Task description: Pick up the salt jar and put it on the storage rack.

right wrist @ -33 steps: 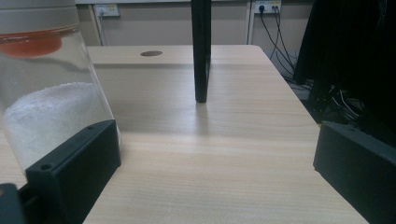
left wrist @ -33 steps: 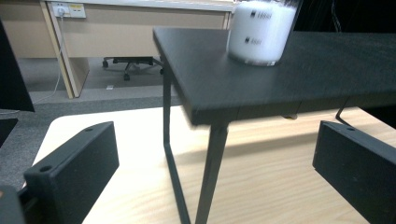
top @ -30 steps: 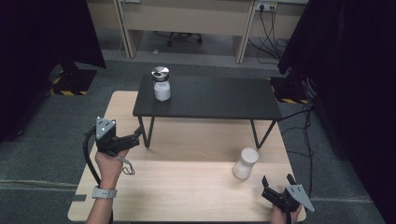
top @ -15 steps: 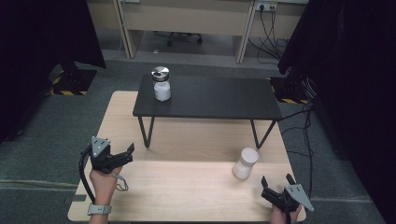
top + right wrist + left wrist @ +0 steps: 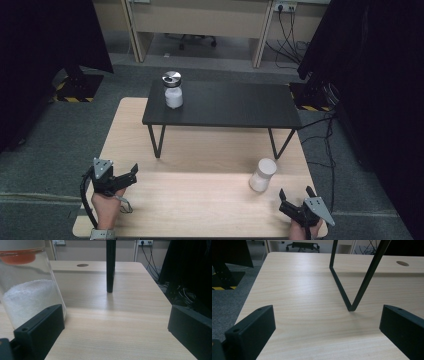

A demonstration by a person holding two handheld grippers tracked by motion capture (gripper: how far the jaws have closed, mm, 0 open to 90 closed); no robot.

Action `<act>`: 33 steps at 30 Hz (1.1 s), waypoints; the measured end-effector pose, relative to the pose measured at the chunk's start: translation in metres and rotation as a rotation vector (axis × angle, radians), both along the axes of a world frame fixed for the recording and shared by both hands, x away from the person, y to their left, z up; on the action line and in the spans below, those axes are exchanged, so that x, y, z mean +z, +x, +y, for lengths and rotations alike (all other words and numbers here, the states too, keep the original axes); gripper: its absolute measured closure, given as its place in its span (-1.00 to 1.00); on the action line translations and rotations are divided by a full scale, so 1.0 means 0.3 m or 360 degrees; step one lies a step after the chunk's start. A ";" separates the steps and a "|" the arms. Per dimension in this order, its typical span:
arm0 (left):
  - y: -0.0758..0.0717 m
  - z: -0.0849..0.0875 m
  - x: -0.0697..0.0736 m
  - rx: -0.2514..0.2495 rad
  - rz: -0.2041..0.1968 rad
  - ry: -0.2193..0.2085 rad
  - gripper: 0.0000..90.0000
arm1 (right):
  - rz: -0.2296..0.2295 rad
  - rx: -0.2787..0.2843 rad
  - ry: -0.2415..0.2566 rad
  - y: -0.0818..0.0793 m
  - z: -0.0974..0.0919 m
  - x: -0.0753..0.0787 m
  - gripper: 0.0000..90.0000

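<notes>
A jar of white powder with a white lid stands on the wooden table at the front right; in the right gripper view the same jar rises just beyond the left jaw. My right gripper sits open at the table's front right corner, a little behind the jar. A second jar with a silver lid stands at the left end of a small black table. My left gripper hangs open over the front left of the wooden table, holding nothing; in the left gripper view a black hairpin leg rises ahead.
The small black table stands on thin hairpin legs on the wooden table's far half. Grey carpet surrounds the table, with dark curtains at both sides and cables on the floor at the right. Desks line the back wall.
My left gripper has pulled back toward the table's front left corner and lowered. The right gripper and both jars have stayed put.
</notes>
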State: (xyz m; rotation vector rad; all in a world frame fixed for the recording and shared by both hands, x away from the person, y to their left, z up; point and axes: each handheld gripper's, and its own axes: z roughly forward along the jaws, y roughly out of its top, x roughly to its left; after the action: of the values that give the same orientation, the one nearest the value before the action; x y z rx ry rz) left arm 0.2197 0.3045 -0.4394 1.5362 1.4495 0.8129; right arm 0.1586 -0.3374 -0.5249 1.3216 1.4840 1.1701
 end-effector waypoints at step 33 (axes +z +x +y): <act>-0.047 0.037 -0.127 0.0114 0.0157 -0.0072 -1.00 | 0.0024 0.0001 -0.0078 0.008 0.018 0.007 -0.98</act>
State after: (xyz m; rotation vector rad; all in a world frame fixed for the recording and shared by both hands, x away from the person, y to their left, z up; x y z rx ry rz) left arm 0.2056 0.3156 -0.4774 1.5161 1.5923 0.7504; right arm 0.1611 -0.3321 -0.5227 1.2998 1.5143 1.1197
